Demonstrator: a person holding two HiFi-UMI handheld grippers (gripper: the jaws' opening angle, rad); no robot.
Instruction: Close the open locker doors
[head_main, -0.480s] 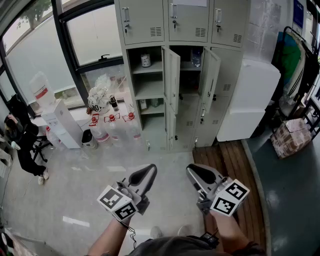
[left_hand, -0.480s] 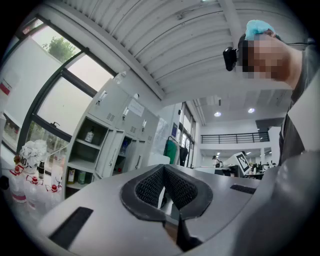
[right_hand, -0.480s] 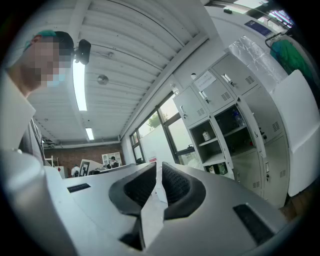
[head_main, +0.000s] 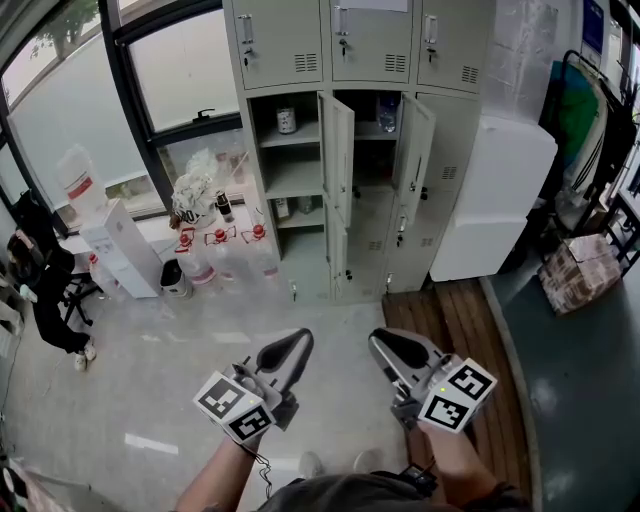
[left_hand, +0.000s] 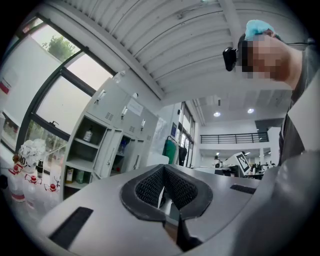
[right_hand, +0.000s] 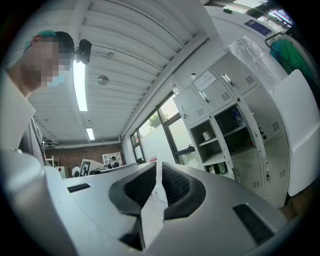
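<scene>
The left gripper (head_main: 298, 342) and right gripper (head_main: 382, 342), jaws pressed together on nothing, hang well short of the locker bank (head_main: 285, 40), barely nearer than a moment ago, so its open doors (head_main: 340, 148) remain unclosed.

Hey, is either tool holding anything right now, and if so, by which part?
Nothing is held. The left tool and right tool are both shut on nothing, well short of the open locker doors.
</scene>
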